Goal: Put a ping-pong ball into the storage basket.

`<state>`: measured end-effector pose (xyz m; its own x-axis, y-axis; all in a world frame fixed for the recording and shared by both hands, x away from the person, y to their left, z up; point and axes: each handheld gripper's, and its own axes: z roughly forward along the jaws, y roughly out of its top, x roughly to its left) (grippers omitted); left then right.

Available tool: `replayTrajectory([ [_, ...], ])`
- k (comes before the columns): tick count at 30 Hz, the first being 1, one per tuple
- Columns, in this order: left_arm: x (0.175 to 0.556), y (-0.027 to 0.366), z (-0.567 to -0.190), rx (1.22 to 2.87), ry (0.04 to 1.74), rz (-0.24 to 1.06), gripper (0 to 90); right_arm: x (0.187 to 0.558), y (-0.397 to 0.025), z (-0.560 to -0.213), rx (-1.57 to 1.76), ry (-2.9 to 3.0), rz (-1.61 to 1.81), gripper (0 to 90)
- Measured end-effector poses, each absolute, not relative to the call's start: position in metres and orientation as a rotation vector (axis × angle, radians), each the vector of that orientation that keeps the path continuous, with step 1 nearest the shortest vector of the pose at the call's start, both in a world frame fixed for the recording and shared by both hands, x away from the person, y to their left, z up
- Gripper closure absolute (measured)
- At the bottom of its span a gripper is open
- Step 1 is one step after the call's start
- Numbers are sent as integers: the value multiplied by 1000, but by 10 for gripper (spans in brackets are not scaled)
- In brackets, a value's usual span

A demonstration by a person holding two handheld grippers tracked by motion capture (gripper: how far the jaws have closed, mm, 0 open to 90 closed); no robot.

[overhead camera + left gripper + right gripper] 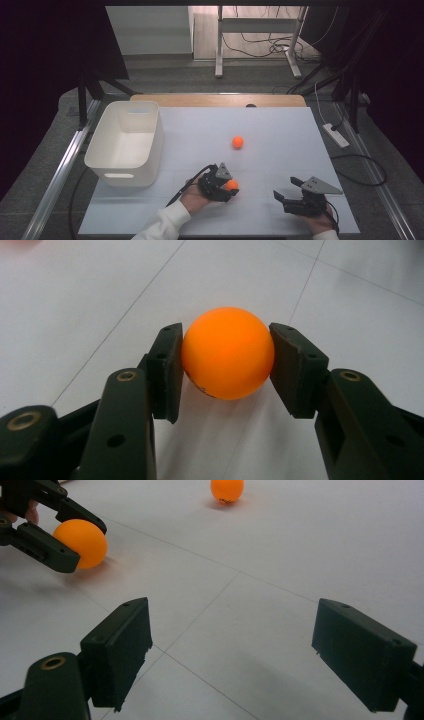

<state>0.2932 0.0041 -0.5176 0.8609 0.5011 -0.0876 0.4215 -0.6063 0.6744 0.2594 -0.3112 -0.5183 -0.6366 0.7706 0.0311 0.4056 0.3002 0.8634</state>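
Note:
An orange ball [227, 352] rests on the white table, pinched between the two black pads of my left gripper [227, 332], which is shut on it. From above, that gripper [230, 186] and its ball [232, 184] sit near the front middle of the table. A second orange ball [238, 142] lies loose farther back, also seen as the far ball [226, 490] from the right gripper view. My right gripper [232, 610] stands open over bare table, with nothing between its jaws; from above, it [286, 188] is at the front right. It looks toward the held ball [82, 542].
A white plastic bin [152, 145] with handle slots stands on the table's left side and looks empty. The white table top [280, 135] has thin seam lines. A wooden strip runs along its back edge; cables and a power strip [336, 135] lie on the floor at the right.

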Motion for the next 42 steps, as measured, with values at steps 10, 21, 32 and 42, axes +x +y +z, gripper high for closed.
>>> replayTrajectory([
  [10, 292, 10, -510, 2264, 653, 131, 509, 259, -311, -518, 1052, 2183, 1267, 158],
  [21, 290, 16, -502, 2219, 661, 144, 509, 259, -311, -518, 1050, 2183, 1267, 158],
  [32, 284, 24, -487, 2155, 668, 176, 509, 257, -310, -517, 1037, 2172, 1271, 159],
  [42, 279, 31, -473, 2112, 645, 203, 508, 257, -311, -517, 1035, 2179, 1270, 159],
])
